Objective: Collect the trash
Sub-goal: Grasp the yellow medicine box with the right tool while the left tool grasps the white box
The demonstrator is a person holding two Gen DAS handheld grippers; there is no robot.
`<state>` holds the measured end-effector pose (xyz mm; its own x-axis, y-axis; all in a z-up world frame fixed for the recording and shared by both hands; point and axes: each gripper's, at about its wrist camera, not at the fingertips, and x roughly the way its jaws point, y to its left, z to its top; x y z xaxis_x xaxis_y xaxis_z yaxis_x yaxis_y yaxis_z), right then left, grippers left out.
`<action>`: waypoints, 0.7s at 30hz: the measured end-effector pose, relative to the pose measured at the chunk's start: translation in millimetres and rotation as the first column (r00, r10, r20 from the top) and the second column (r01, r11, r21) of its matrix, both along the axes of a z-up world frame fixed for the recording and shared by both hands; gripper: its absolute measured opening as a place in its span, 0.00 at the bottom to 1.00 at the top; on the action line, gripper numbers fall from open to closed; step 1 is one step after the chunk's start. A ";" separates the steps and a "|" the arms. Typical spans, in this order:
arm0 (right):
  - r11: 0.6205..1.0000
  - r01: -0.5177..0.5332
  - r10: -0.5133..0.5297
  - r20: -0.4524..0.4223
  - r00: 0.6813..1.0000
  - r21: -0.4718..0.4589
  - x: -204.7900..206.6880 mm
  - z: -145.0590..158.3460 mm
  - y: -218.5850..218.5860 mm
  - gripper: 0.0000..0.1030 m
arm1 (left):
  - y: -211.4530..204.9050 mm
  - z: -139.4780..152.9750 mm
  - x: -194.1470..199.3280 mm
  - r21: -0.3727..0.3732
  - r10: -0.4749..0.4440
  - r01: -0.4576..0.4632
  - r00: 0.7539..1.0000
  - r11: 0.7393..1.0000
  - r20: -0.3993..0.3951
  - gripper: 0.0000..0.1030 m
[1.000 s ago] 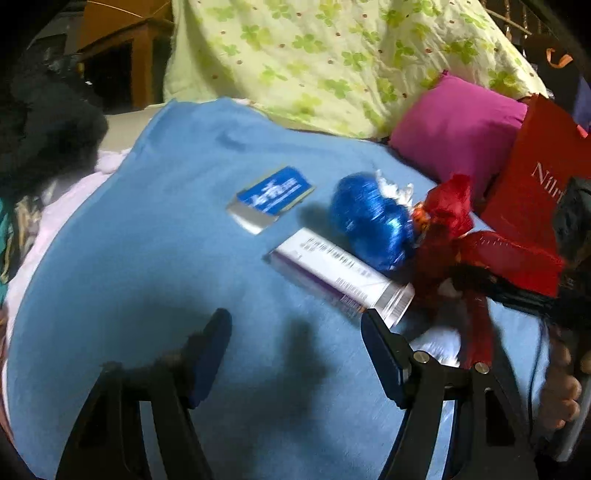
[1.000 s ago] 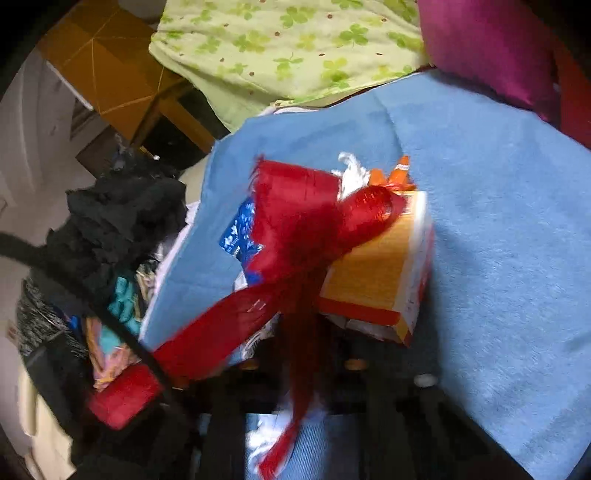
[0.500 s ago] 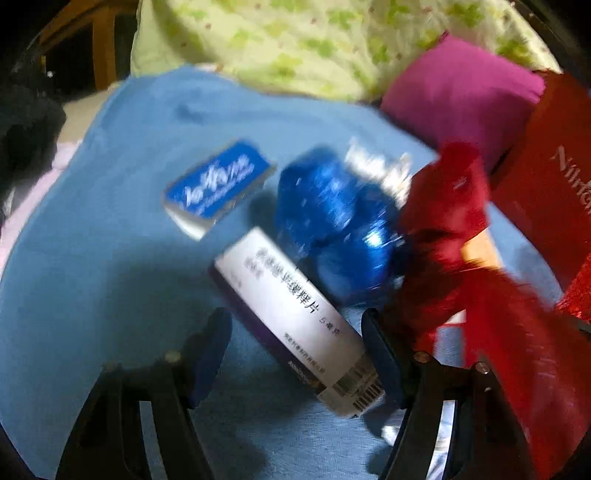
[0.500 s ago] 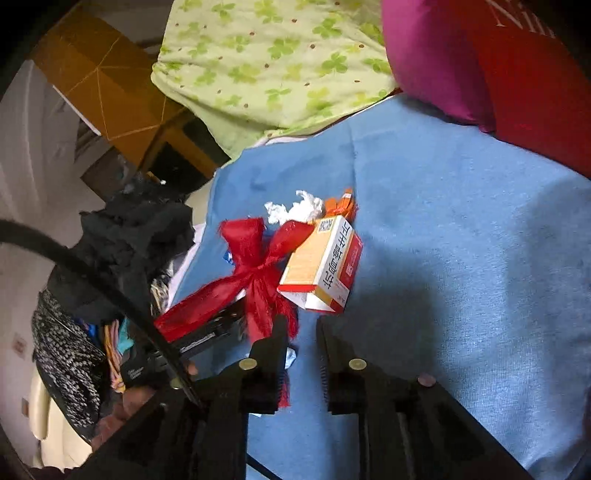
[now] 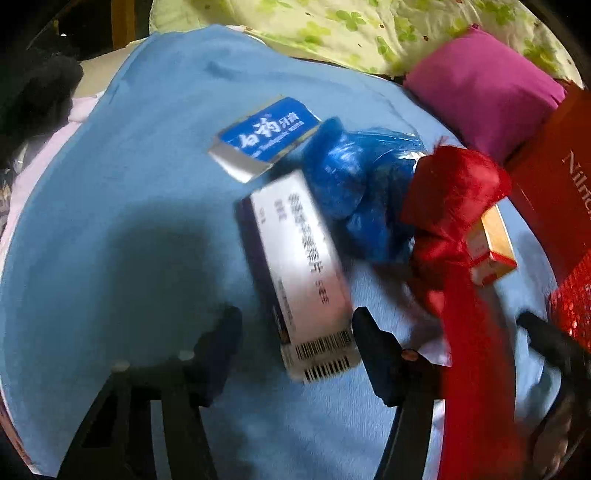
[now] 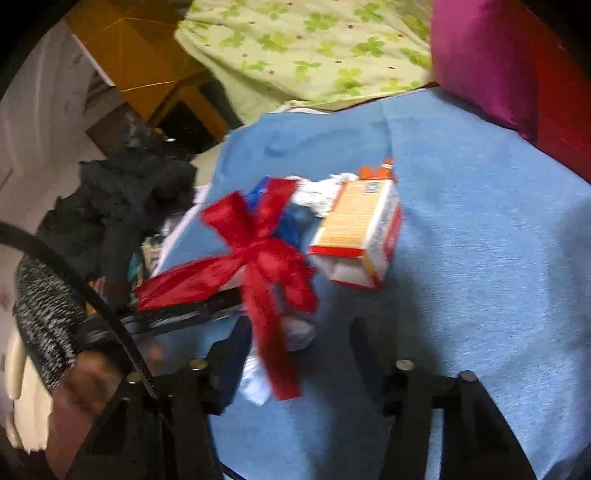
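Trash lies on a blue cloth (image 5: pixel 110 206). A white and purple carton (image 5: pixel 299 269) lies with its barcode end between the open fingers of my left gripper (image 5: pixel 295 332). Behind it are a blue toothpaste box (image 5: pixel 266 136), a crumpled blue wrapper (image 5: pixel 354 184), a red ribbon bow (image 5: pixel 450 206) and an orange and white box (image 5: pixel 491 243). In the right wrist view the red ribbon bow (image 6: pixel 266 254) trails down between the open fingers of my right gripper (image 6: pixel 299 339). The orange and white box (image 6: pixel 362 229) lies just beyond, open-ended, with crumpled white paper (image 6: pixel 317 192) behind it.
A magenta cushion (image 5: pixel 484 88), a green flowered quilt (image 5: pixel 369 29) and a red paper bag (image 5: pixel 557 177) stand behind the trash. Dark clothes (image 6: pixel 122 199) are heaped off the cloth's left edge. A wooden table (image 6: pixel 147 66) stands farther back.
My left gripper has moved forward until the white carton's end lies between its fingers. My right gripper was shut half a second ago and is now open around the ribbon's tail.
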<state>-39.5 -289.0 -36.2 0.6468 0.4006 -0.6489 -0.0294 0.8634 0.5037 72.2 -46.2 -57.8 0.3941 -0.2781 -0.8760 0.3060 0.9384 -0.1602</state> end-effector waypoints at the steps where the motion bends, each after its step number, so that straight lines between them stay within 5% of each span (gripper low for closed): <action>1: 1.000 0.029 -0.029 -0.004 1.000 0.007 4.7 0.1 -6.4 0.56 | 5.7 2.4 -4.3 0.023 0.000 0.000 1.000 1.000 0.007 0.62; 4: 0.995 0.099 -0.099 0.009 0.995 -0.032 19.3 6.1 -15.6 0.56 | 19.7 4.0 -12.7 0.115 0.029 -0.033 0.999 0.993 0.038 0.62; 9: 0.979 0.141 -0.140 0.016 0.990 -0.149 54.4 10.3 -9.3 0.56 | 36.9 27.2 -19.2 0.028 0.063 -0.067 0.992 0.997 0.111 0.62; 13: 0.971 0.123 -0.130 -0.019 0.991 -0.207 77.2 3.2 2.9 0.59 | 21.4 34.0 -18.2 0.056 0.021 -0.032 0.983 0.998 0.184 0.63; 17: 0.934 0.121 -0.141 -0.034 0.989 -0.337 90.0 -9.1 21.9 0.65 | 9.1 18.8 -8.5 0.143 0.001 -0.026 0.986 0.989 0.168 0.64; 19: 0.934 0.139 -0.165 -0.053 0.985 -0.329 93.2 -17.6 18.2 0.64 | 10.5 9.9 -0.1 0.149 0.014 -0.034 0.991 0.988 0.129 0.64; 21: 0.943 0.156 -0.187 -0.081 0.979 -0.293 92.2 -21.1 6.0 0.51 | 9.7 5.0 1.3 0.137 0.016 -0.029 0.996 0.990 0.091 0.64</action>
<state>52.8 -283.0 -57.3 0.6109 0.0791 -0.7878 0.1723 0.9579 0.2298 73.5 -36.5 -52.7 0.4774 -0.1473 -0.8662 0.2918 0.9565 -0.0018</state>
